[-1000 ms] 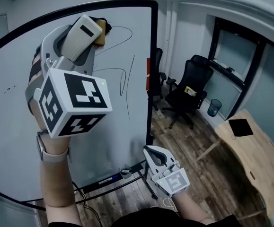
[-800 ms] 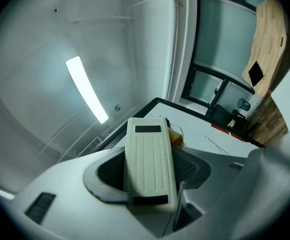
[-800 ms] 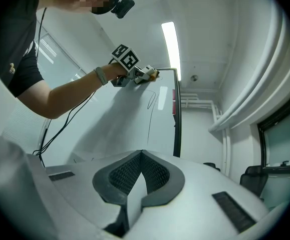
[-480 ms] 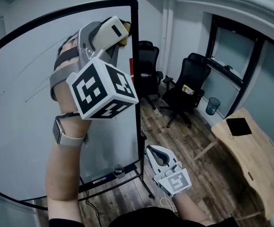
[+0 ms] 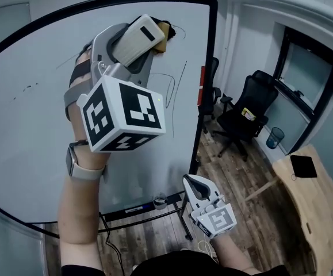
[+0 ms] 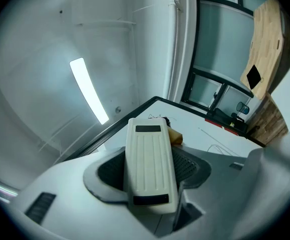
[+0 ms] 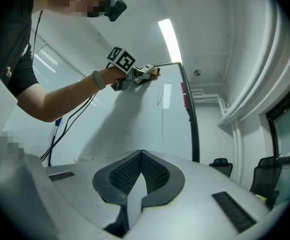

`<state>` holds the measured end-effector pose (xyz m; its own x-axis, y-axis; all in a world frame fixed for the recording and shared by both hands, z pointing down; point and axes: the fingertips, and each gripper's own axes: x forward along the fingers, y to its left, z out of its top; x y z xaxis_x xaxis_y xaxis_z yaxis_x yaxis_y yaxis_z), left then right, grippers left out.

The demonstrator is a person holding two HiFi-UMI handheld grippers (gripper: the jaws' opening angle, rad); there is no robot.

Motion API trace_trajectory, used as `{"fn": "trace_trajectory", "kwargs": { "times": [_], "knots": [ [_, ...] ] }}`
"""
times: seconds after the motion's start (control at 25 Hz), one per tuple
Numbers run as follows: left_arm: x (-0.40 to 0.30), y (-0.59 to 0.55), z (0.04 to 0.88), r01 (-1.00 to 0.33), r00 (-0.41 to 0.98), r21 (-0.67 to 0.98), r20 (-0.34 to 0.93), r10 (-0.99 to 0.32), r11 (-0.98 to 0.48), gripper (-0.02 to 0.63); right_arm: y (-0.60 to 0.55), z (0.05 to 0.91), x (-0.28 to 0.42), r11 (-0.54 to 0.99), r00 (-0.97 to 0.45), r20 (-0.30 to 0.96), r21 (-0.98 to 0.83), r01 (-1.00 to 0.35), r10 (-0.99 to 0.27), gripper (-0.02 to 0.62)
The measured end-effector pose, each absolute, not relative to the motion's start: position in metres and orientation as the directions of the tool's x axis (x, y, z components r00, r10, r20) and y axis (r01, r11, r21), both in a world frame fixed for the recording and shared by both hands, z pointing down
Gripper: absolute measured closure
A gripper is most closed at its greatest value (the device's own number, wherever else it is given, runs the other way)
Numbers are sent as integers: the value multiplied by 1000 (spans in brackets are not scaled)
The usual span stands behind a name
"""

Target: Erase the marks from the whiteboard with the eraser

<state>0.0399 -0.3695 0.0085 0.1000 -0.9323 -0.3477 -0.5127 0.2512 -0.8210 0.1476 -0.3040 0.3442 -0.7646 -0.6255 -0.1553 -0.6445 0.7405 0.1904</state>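
Jaws of the right gripper (image 5: 196, 185), which hangs low and nearest to the person's body, are closed on each other with nothing between them; this gripper takes no part in the work at this moment.

Higher and further forward, the left gripper (image 5: 133, 46) is lifted on a raised arm. Its jaws are closed around the eraser (image 5: 141, 34), which has a white ribbed back. The eraser sticks out past the jaws, and its brownish wiping side is turned to the whiteboard (image 5: 34, 148). The eraser is near the upper right corner of the board and seems to be pressed on the surface, but I cannot see the contact itself.

On the board, a small dark scribble (image 5: 176, 31) is just beside the front end of the eraser. Below it, 1 long thin line (image 5: 178, 83) runs down next to a fainter curved stroke. Some tiny dots (image 5: 26, 88) are well apart from these, on the left side. A narrow tray (image 5: 140, 209) at the bottom edge holds some small things.

I judge that the wiping step is in hand and is not finished, because several marks are visible. The next move probably calls for firm, flat pressure and a pass over the scribble, then down along the thin line, without going off the right frame.

Beyond the board are dark office chairs (image 5: 244, 117) and a wooden table (image 5: 304, 211).
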Motion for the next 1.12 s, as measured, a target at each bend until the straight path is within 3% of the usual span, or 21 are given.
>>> {"fn": "trace_trajectory", "kwargs": {
  "times": [0.64,0.84,1.12],
  "knots": [
    [-167,-247,51,-634,-21,-709,-384,-923,309,342,-236,364,-33,894,-919,-85,212,-395,-385,569],
    [-195,-233,83,-606,-87,-743,-293,-952,284,342,-221,369,-60,911,-934,-77,208,-357,-348,569],
    [-194,-238,91,-556,-66,-783,-295,-953,281,341,-222,371,-55,903,-926,-75,201,-379,-371,569]
  ]
}}
